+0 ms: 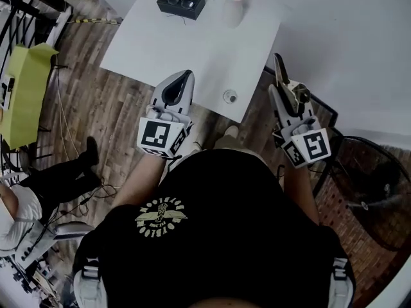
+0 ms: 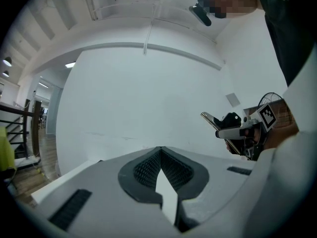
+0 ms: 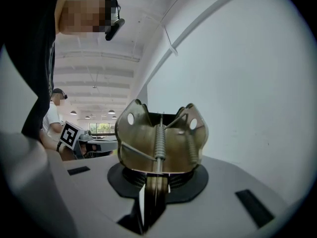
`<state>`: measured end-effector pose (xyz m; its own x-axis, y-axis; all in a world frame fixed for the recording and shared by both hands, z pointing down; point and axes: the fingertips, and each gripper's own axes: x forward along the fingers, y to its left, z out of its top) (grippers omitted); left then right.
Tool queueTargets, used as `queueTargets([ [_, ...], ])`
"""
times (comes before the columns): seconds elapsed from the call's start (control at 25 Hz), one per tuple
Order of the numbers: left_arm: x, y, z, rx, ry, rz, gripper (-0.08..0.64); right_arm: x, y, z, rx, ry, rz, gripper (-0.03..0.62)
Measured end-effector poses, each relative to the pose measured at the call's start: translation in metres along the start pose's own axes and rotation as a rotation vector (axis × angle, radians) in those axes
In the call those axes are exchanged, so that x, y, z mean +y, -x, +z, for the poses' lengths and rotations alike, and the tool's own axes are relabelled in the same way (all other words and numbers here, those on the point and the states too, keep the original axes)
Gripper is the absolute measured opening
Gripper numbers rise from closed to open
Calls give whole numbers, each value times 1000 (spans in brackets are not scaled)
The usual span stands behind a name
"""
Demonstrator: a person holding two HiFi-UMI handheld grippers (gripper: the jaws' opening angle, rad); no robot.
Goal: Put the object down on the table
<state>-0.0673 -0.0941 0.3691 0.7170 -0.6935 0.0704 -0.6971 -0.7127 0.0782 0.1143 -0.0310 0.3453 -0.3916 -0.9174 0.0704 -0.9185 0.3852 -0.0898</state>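
Note:
My right gripper is shut on a brass-coloured metal spring clip with two holes and a coil spring down its middle. The clip stands up out of the jaws. The gripper is held in the air just right of the white table's near corner. From the left gripper view, the right gripper shows at the right with the clip's thin plate sticking out. My left gripper is shut on nothing, with its tip over the table's near edge.
A black box and a white cup stand at the table's far end, and a small round thing lies near its front edge. A floor fan is at the right. At the left are a yellow-green chair and a seated person.

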Motion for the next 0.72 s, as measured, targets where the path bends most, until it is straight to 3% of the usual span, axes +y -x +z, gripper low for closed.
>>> queueTargets([
  [0.72,-21,-48,10,9,-32,145,6,-70,-26,11,-48,-19,165,66],
])
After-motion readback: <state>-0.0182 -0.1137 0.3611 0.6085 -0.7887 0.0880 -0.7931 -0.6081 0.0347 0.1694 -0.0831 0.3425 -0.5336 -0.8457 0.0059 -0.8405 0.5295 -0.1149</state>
